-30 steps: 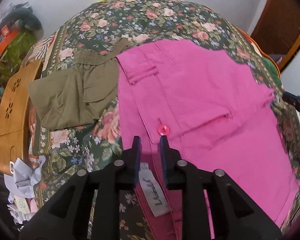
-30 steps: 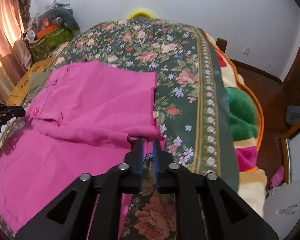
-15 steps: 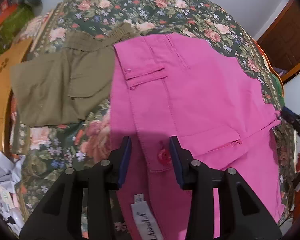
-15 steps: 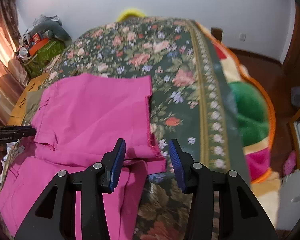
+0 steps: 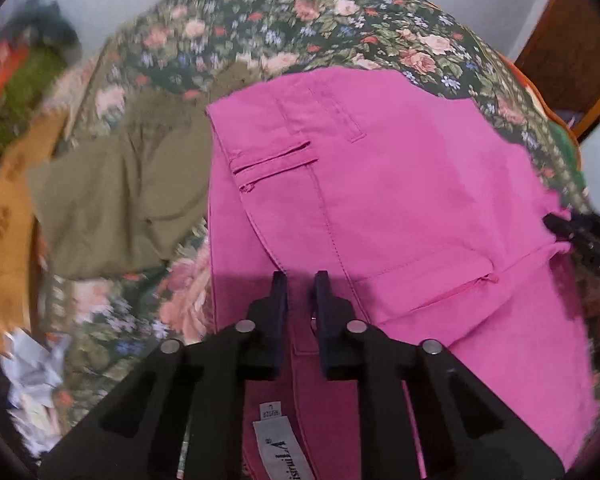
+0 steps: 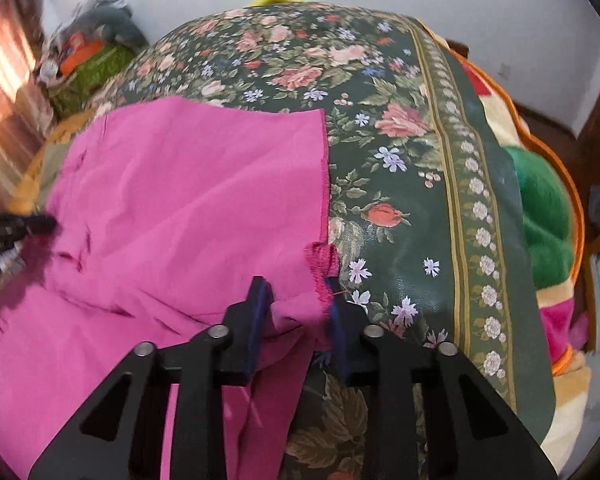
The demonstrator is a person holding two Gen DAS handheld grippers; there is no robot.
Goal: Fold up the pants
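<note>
A bed covered by a dark green floral bedspread (image 6: 400,152) carries two garments. Bright pink cotton pants (image 5: 380,200) lie folded across its middle; a rumpled olive-green garment (image 5: 116,200) lies touching the pants' waistband edge.
</note>
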